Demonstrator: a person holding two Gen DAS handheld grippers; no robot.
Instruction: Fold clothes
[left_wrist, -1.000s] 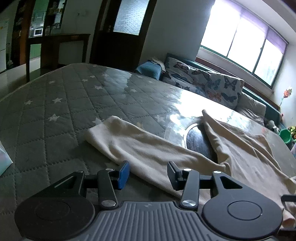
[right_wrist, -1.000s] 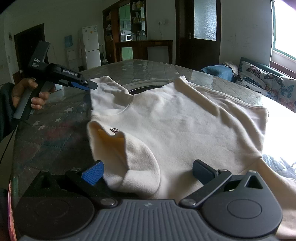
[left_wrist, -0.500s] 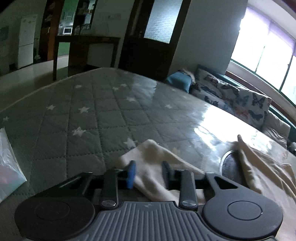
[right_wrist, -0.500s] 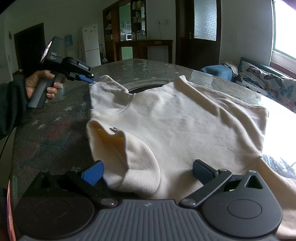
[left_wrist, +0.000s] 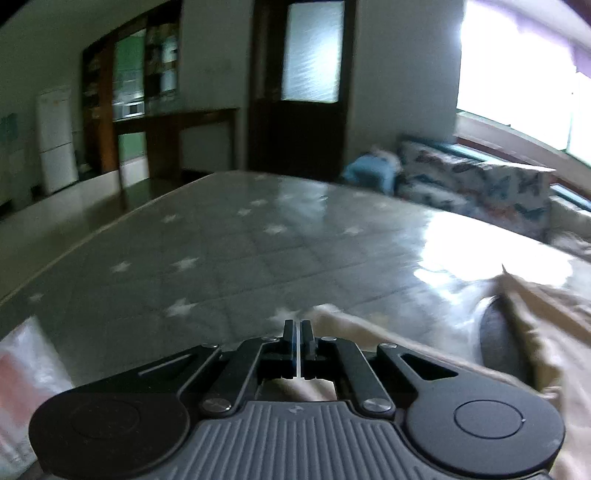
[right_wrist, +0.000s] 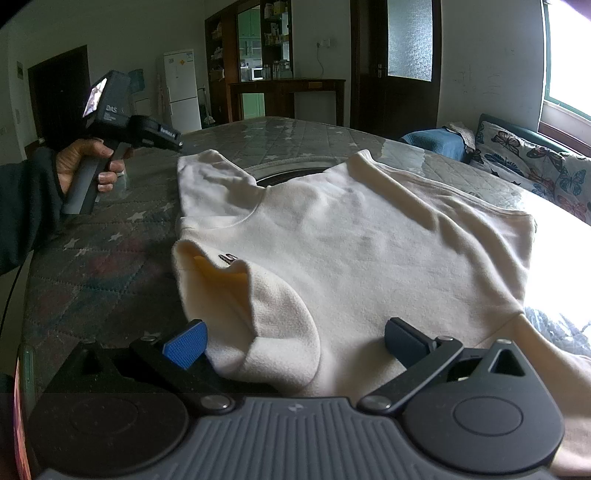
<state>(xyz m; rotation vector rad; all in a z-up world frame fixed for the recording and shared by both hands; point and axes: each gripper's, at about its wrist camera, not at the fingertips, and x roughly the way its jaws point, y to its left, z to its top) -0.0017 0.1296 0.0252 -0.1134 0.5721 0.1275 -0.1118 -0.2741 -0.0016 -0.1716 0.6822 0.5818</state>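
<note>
A cream fleece sweatshirt (right_wrist: 369, 236) lies spread on the star-quilted table (right_wrist: 110, 258), collar at the left, one sleeve folded over at the near left. My left gripper (left_wrist: 297, 328) is shut on the far sleeve's cuff (left_wrist: 354, 332); a thin strip of cloth shows between the jaws. From the right wrist view the left gripper (right_wrist: 179, 144) sits at that sleeve's end. My right gripper (right_wrist: 293, 338) is open, its fingers on either side of the folded near sleeve (right_wrist: 273, 321).
A round dark opening (right_wrist: 291, 175) in the table lies under the garment. A clear plastic bag (left_wrist: 26, 373) lies at the table's left edge. A butterfly-print sofa (right_wrist: 535, 173) stands beyond the far right edge.
My left gripper moved up to the sleeve cuff and closed on it. The right gripper has not moved.
</note>
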